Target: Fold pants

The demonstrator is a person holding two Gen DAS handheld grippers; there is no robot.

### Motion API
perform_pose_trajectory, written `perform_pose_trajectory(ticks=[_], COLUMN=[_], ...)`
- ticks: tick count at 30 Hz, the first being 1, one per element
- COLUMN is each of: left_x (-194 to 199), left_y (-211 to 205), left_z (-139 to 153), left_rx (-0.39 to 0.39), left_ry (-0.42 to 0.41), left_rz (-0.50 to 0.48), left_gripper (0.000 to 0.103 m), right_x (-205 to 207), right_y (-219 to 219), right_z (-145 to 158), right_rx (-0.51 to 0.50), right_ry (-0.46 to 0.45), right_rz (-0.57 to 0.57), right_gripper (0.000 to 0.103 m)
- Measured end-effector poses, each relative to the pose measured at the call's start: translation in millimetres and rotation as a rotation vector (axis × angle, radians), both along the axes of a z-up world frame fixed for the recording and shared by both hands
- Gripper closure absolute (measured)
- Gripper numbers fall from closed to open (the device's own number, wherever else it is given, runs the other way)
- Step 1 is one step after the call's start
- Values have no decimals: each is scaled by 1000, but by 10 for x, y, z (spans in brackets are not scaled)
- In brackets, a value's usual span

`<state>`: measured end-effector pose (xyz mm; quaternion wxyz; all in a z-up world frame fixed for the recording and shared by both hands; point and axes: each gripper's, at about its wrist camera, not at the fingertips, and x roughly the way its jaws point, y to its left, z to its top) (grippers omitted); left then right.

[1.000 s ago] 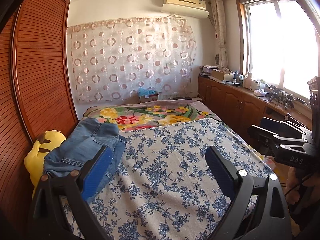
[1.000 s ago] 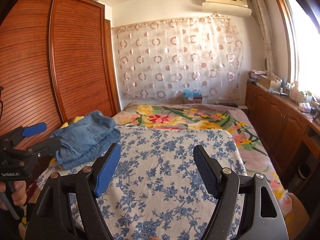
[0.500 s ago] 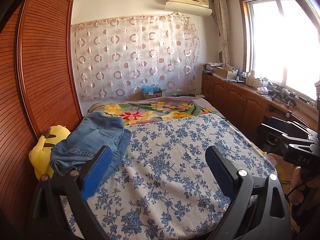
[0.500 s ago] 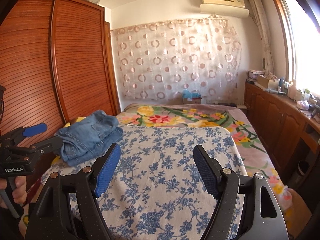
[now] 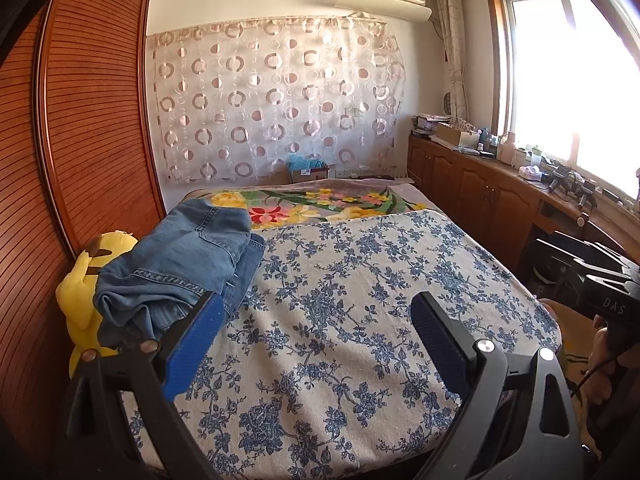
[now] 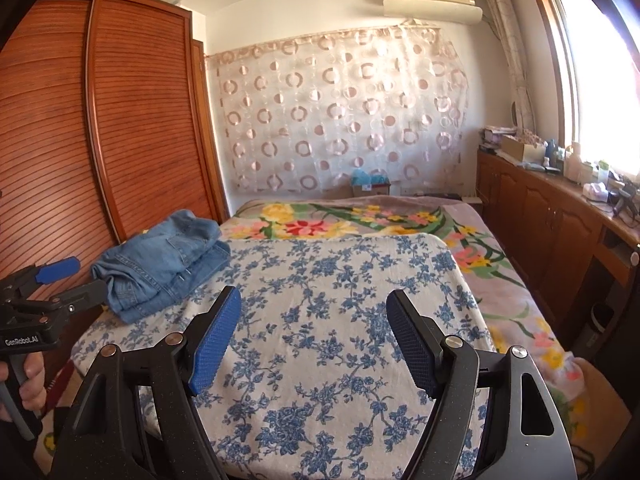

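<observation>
— Where does the light come from?
— Daylight floods in through the window [image 5: 568, 80] on the right — its panes are blown out to white glare. The bedspread [image 5: 360, 300] is evenly lit, with soft shadows under the grippers' fingers.
— And sharpness?
— Crisp throughout; the fisheye bows the wardrobe [image 6: 100, 128] and darkens the corners to black.

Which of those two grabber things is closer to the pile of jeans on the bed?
Left. The left gripper has one finger just in front of the jeans, open and not touching. The right gripper hovers over the floral bedspread, off to the jeans' right.
</observation>
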<state>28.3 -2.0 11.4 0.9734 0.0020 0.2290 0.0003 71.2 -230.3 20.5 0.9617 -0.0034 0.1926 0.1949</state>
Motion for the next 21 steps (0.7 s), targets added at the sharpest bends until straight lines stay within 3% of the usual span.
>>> perform_pose_trajectory(ticks=[21], left_x=[-3], left_y=[58], left_z=[-65], left_rx=[-7], left_ry=[3], left_rz=[13], left_gripper=[8], right_x=[12], right_y=[28], right_z=[-92], right_rx=[-15], right_ry=[4], right_rz=[2], right_gripper=[26])
